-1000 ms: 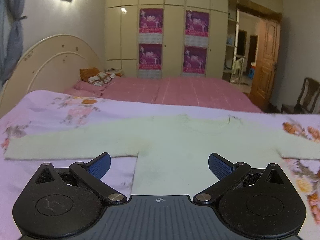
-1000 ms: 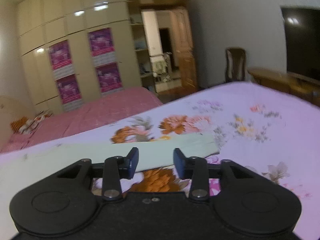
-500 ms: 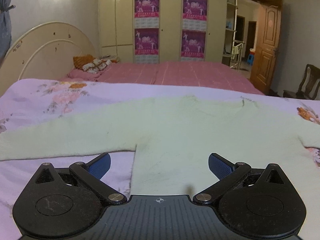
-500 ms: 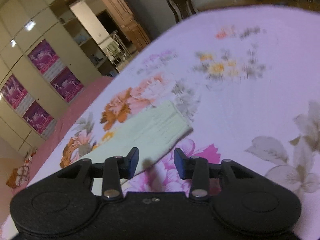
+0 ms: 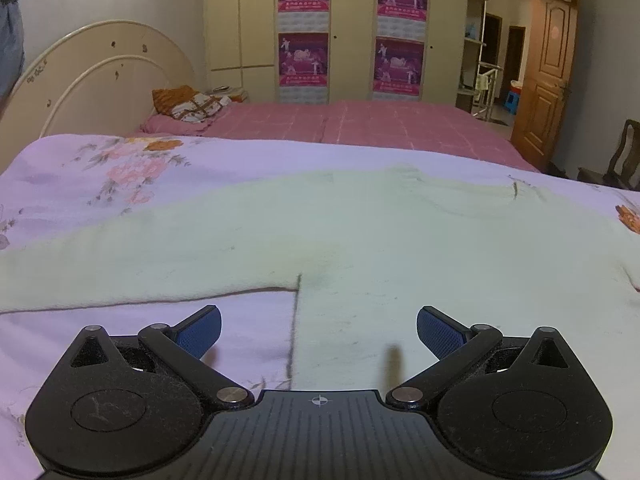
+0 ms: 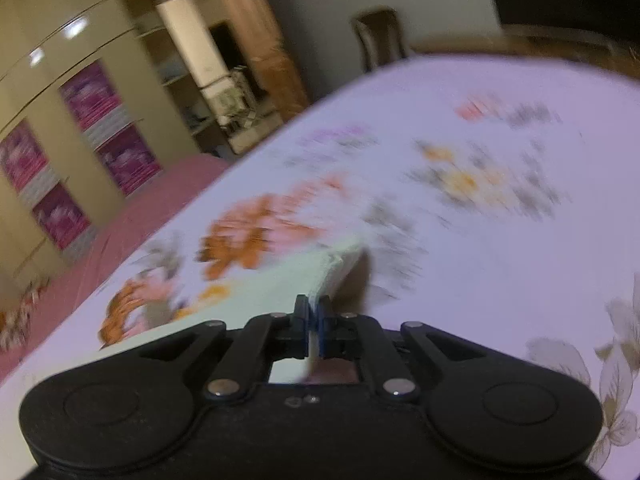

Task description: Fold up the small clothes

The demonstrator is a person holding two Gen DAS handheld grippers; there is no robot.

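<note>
Sweater: a pale green knit sweater (image 5: 400, 248) lies flat on the near bed, front up, body toward the camera and neck toward the far edge.
Sleeves: in the left wrist view one sleeve (image 5: 140, 272) runs out to the left across the sheet; the other goes off the right edge of that view.
Sheet: a lilac sheet (image 5: 100, 184) with pink and orange flowers covers the near bed.
Left gripper: the left gripper (image 5: 318, 326) hangs low over the sweater's side edge, just below the armpit, jaws spread wide, nothing between them.
Left pads: the left blue pad (image 5: 200, 330) is above bare sheet; the other is above the sweater's body. Whether either touches the cloth cannot be told.
Right gripper: the right gripper (image 6: 314, 320) is pinched tight on the cuff (image 6: 320, 276) of the right sleeve, with a thin fold of pale green cloth between its blue pads.
Cuff: the cloth by the pads stands up from the sheet and throws a dark shadow to its right.
Right view: it is tilted and blurred, so fine detail of the sheet's flowers is lost.
Far bed: a second bed with a pink checked cover (image 5: 360, 124) stands behind, with a cream headboard (image 5: 100, 76) and an orange and patterned bundle (image 5: 188, 104) at its head.
Wall: cream wardrobes carry four magenta posters (image 5: 304, 60); a brown door (image 5: 548, 80) is at the right.
</note>
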